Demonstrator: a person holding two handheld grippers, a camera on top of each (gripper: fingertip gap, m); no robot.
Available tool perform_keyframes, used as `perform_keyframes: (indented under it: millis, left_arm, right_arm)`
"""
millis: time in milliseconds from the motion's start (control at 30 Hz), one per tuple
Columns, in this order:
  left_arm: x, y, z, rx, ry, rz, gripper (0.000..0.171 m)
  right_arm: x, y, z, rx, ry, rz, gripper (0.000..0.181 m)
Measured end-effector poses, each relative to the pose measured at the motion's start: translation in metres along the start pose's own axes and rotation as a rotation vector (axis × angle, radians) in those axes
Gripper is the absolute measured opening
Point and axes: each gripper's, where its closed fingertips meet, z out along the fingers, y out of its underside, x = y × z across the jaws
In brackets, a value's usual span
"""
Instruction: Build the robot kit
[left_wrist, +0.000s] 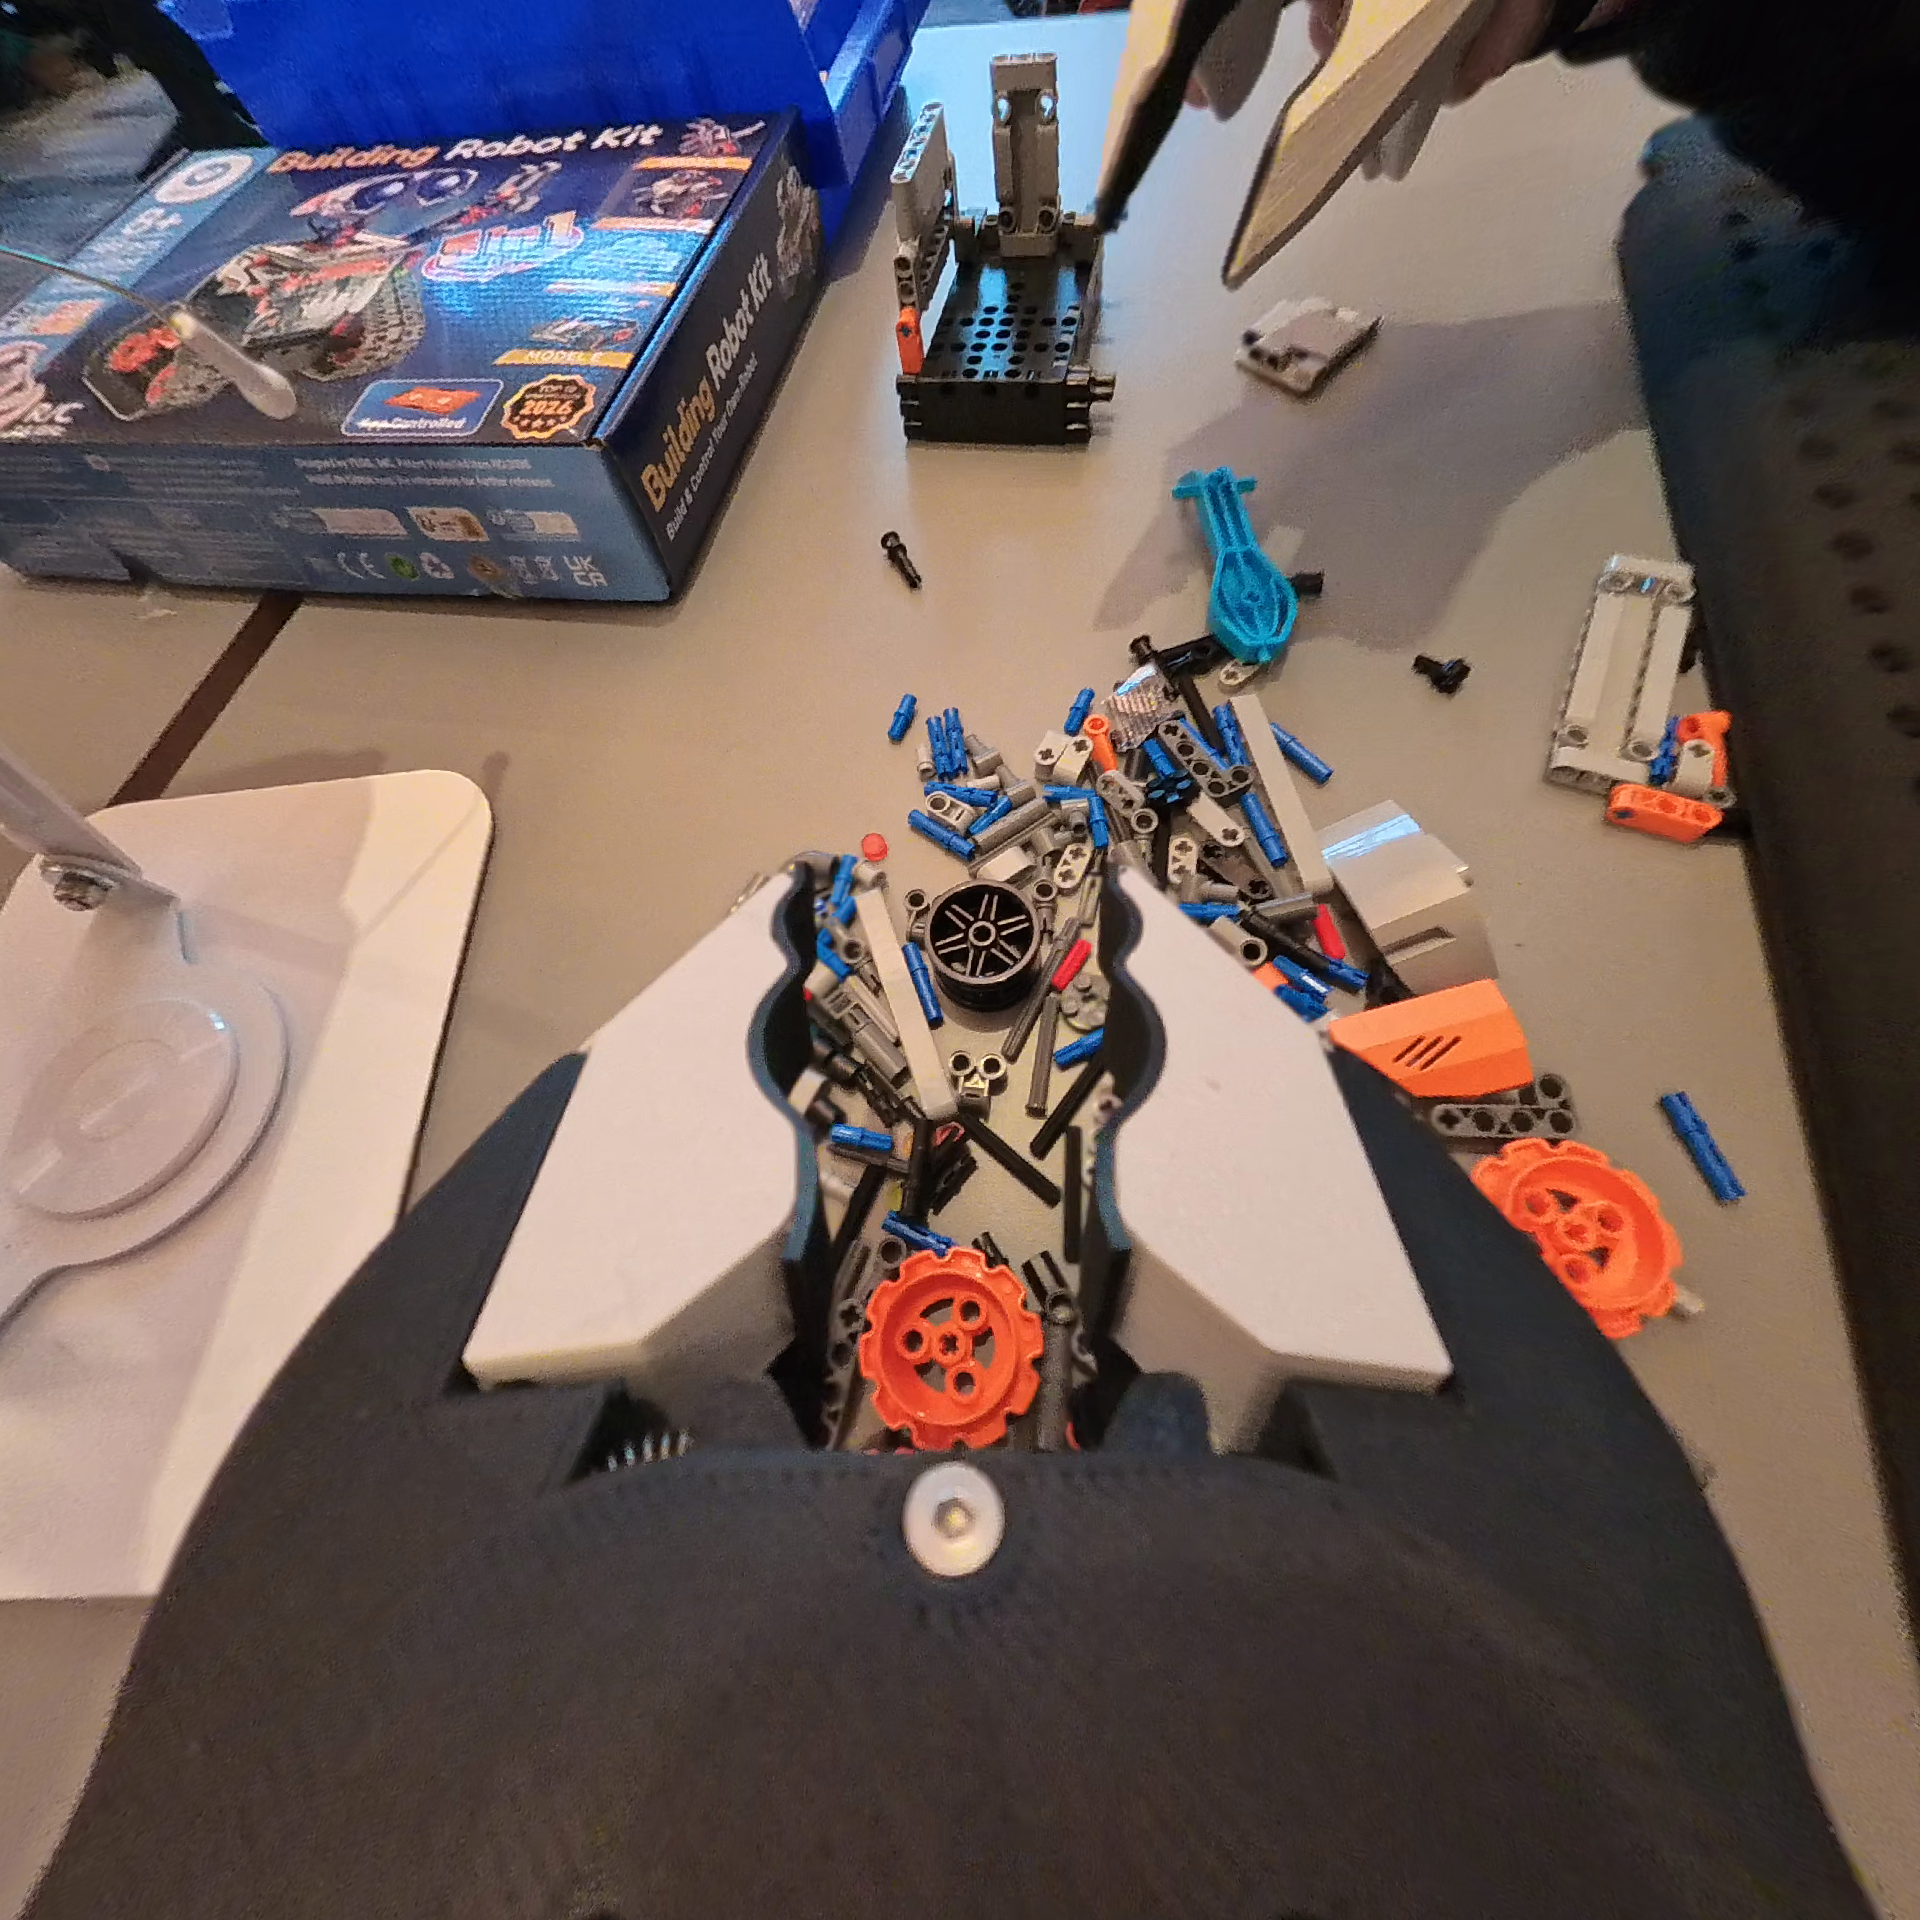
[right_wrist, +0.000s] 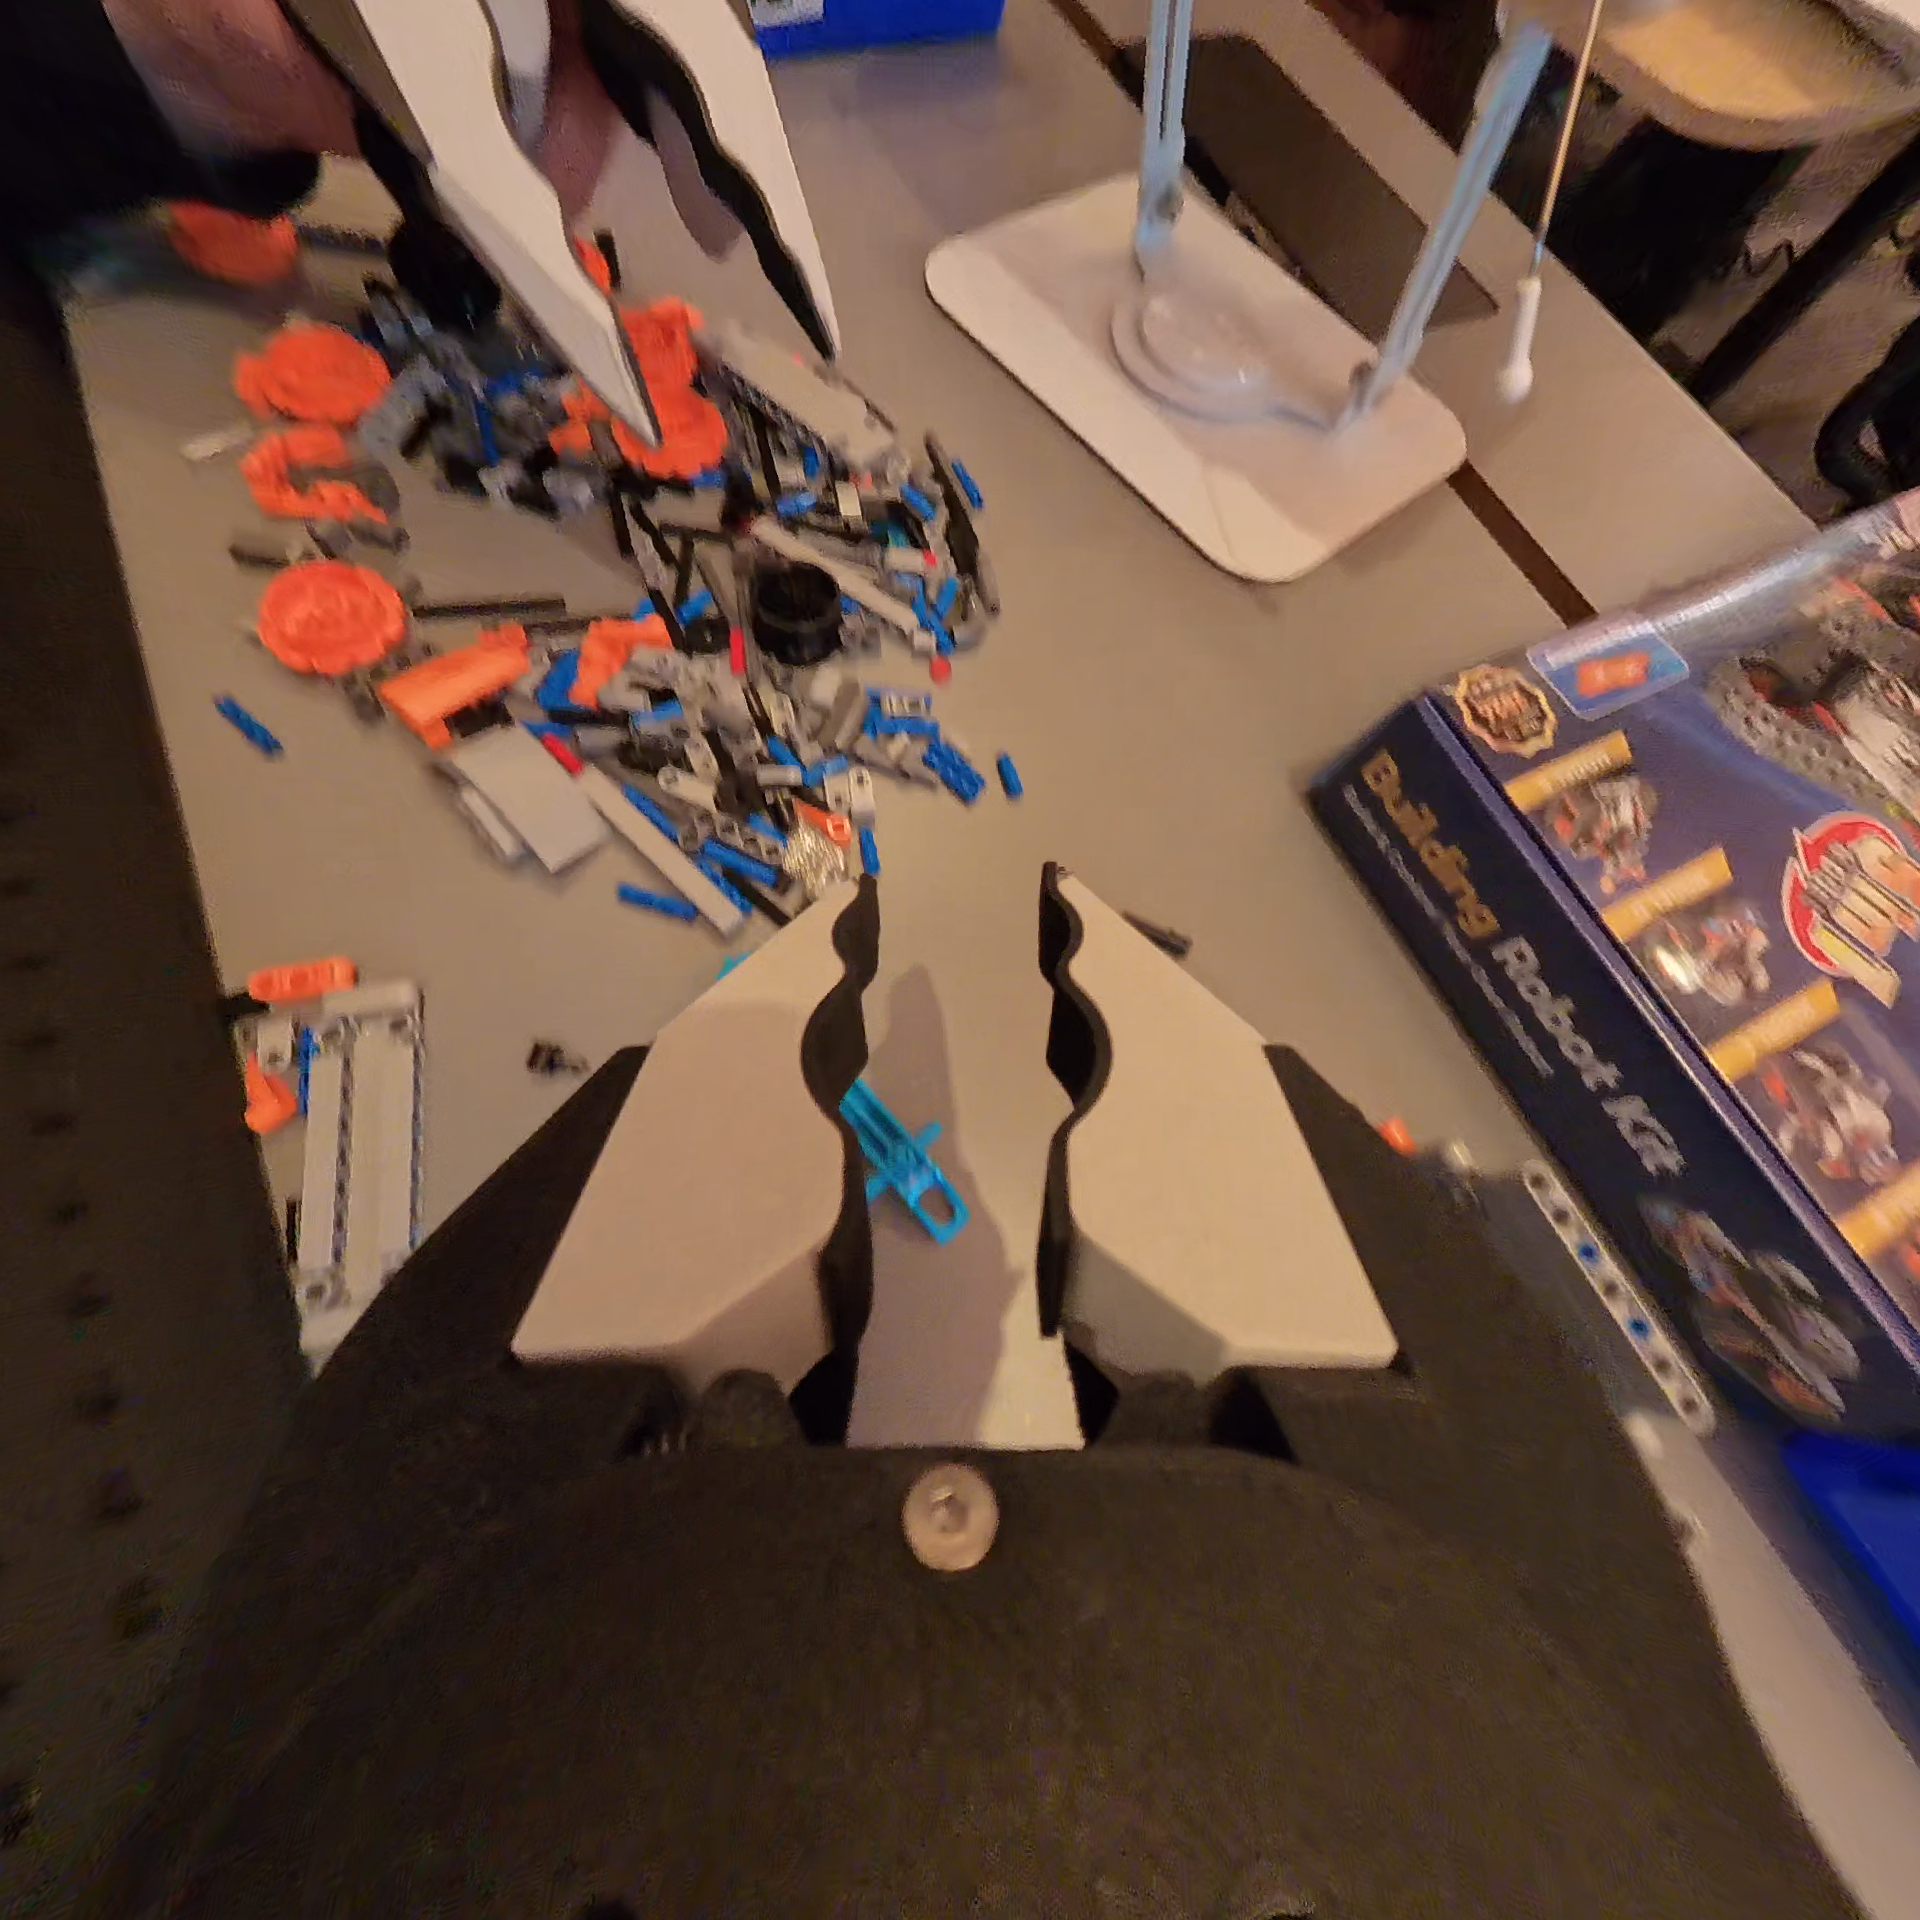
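While its two pale, wavy-edged fingers stand wide apart and hold nothing, the left gripper (left_wrist: 951, 894) hangs tilted down over a heap of small building parts (left_wrist: 1091, 862) on the grey tabletop (left_wrist: 644, 707). Between its fingers lie one black spoked wheel hub (left_wrist: 980, 943) near the tips and one orange toothed wheel (left_wrist: 951, 1349) close to the gripper's base; a second orange toothed wheel (left_wrist: 1579, 1231) lies just outside its right finger, beside one smooth orange wedge-shaped panel (left_wrist: 1429, 1039). The heap is mostly short blue pins, grey connectors and thin black axles, too many to count. Ahead of the tips and to the right lies one turquoise flat tool (left_wrist: 1242, 566), and one lone black pin (left_wrist: 902, 558) lies ahead to the left. Farther ahead stands one part-built frame (left_wrist: 997, 312) of black perforated beams with grey uprights. One dark blue printed cardboard box (left_wrist: 416, 343) sits ahead on the left, and one white rounded lamp base (left_wrist: 343, 1039) lies just left of the gripper.

The right gripper (right_wrist: 958, 883) hovers above bare tabletop, angled downward, its fingers parted moderately and empty. The turquoise tool (right_wrist: 904, 1169) lies under it, showing between the fingers near the left one. In its blurred view four orange toothed wheels can be made out in the heap, ahead and to its left. One grey ladder-like assembly (right_wrist: 358, 1143) lies left of it.
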Motion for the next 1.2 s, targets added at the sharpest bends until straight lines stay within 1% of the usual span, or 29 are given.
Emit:
perform_keyframes:
  millis: [33, 100, 133, 300, 367, 467, 600, 867, 1067, 1200]
  left_arm:
    - [-0.002, 0.002, 0.001, -0.008, -0.017, 0.021, 0.052]
    - [-0.003, 0.005, 0.002, -0.021, -0.035, 0.042, 0.054]
    - [-0.004, 0.007, 0.004, -0.029, -0.037, 0.044, 0.056]
    - [-0.006, 0.014, 0.009, -0.059, -0.055, 0.054, 0.056]
    - [-0.005, 0.011, 0.007, -0.047, -0.063, 0.085, 0.052]
    - [-0.004, 0.008, 0.005, -0.053, -0.077, 0.112, 0.05]
    - [-0.005, 0.009, 0.005, -0.054, -0.065, 0.095, 0.045]
    - [-0.013, 0.008, -0.002, -0.062, -0.094, 0.086, 0.039]
    - [-0.021, 0.007, -0.013, -0.084, -0.123, 0.081, 0.034]
    - [-0.032, 0.012, -0.026, -0.137, -0.164, 0.097, 0.029]
  right_arm:
    - [0.0, -0.002, 0.006, 0.01, 0.006, -0.003, 0.029]
    - [0.005, 0.004, 0.014, 0.012, 0.036, -0.009, 0.027]
    - [0.005, 0.007, 0.017, 0.024, 0.029, 0.001, 0.027]
    - [0.007, 0.012, 0.02, 0.082, 0.022, 0.026, 0.023]
    - [0.008, 0.015, 0.021, 0.082, 0.013, 0.038, 0.023]
    - [0.008, 0.015, 0.021, 0.093, 0.008, 0.041, 0.023]
    - [0.009, 0.019, 0.021, 0.092, 0.001, 0.053, 0.022]
    - [0.016, 0.028, 0.018, 0.093, 0.007, 0.076, 0.022]
    - [0.022, 0.033, 0.015, 0.09, 0.024, 0.092, 0.021]
    - [0.025, 0.033, 0.012, 0.107, 0.017, 0.116, 0.019]
